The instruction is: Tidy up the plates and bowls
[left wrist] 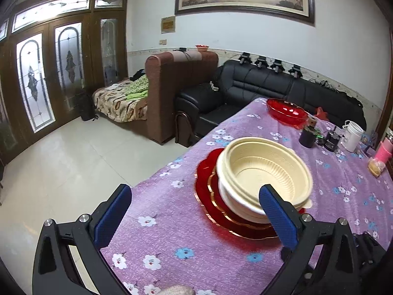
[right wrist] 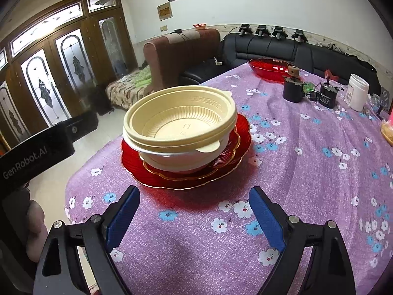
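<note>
A cream plastic bowl (left wrist: 265,172) sits nested in a white bowl (left wrist: 235,196), on red gold-rimmed plates (left wrist: 208,179) on the purple flowered tablecloth (left wrist: 172,233). The same stack shows in the right wrist view: cream bowl (right wrist: 179,120), white bowl (right wrist: 172,161), red plates (right wrist: 137,167). A red glass bowl (left wrist: 286,110) (right wrist: 269,68) stands at the table's far end. My left gripper (left wrist: 196,194) is open and empty, its right fingertip (left wrist: 272,201) in front of the bowls' near rim. My right gripper (right wrist: 194,201) is open and empty, just short of the stack.
Dark cups (right wrist: 293,89), a black jar (right wrist: 328,95), a white container (right wrist: 358,92) and a pink item (left wrist: 383,151) stand at the table's far right. The table's left edge (left wrist: 157,172) drops to a tiled floor. Sofas (left wrist: 258,83) lie beyond. The left gripper's body (right wrist: 36,152) is at left.
</note>
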`<state>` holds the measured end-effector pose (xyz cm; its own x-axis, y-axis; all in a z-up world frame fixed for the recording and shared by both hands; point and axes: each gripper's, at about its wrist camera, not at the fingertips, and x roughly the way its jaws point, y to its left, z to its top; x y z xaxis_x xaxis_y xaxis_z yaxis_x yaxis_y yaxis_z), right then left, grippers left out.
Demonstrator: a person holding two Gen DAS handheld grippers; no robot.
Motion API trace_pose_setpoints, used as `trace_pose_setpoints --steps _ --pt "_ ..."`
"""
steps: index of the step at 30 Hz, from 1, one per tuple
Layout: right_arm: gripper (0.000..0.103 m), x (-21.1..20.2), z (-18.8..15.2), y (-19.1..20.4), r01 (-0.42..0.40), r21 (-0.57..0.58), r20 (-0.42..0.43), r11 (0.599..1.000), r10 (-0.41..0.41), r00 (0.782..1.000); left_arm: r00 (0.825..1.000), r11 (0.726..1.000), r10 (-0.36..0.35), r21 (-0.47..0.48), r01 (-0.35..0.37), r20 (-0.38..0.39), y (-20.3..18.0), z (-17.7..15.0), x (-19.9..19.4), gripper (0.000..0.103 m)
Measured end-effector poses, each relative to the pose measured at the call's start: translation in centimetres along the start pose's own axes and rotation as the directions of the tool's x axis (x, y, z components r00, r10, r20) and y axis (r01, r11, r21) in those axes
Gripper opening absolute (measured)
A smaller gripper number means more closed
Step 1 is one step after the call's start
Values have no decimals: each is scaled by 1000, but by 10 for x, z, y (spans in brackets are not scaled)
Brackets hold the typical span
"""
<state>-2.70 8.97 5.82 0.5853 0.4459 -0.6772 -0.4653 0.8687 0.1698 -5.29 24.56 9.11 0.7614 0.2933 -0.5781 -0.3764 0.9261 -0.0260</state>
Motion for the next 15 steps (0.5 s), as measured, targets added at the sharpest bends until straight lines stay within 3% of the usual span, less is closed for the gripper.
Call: trace_pose_setpoints --steps 12,15 --pt "93 -5 14 -18 -12 -29 -41 1000 11 999 1000 999 7 37 -8 8 -37 24 -3 103" --pt "93 -18 14 -39 -1 10 -20 1000 1 1000 999 997 -33 73 34 -10 -58 30 -5 103"
